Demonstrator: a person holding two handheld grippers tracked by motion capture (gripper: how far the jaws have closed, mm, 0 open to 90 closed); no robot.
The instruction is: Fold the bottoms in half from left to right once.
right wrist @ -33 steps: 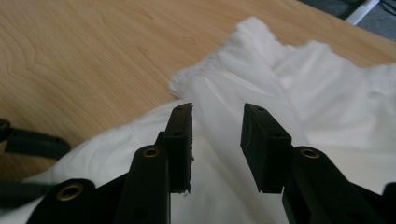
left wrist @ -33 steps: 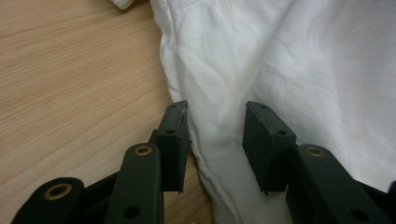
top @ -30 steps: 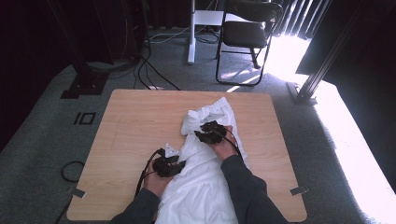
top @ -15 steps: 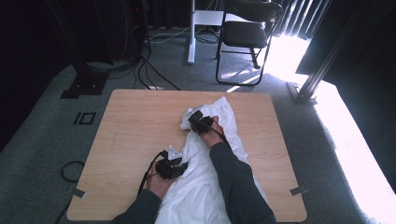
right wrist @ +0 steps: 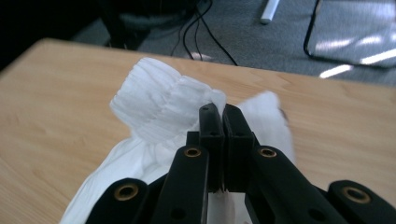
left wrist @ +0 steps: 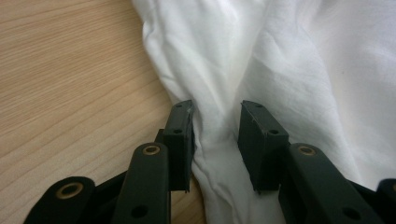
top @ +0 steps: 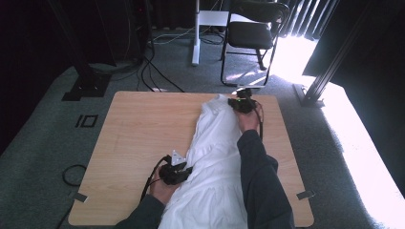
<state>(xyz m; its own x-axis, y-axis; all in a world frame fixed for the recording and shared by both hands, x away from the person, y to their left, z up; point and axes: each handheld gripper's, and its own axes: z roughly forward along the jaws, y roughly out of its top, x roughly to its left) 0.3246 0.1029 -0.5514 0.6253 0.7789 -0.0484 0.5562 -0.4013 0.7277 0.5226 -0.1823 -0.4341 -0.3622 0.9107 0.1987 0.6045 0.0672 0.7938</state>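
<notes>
White garment (top: 215,157) lies lengthwise on the worktop (top: 138,133). My right tool (top: 242,102), clamped on its ribbed cuff (right wrist: 154,105), holds the garment's far end; my left tool (top: 177,172) pinches a fold at its near edge.

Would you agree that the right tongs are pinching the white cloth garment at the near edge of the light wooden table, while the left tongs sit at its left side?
Not quite: the right tongs pinch the white cloth garment near the far edge of the light wooden table, as the high view shows. The left tongs do sit at its left side.
</notes>
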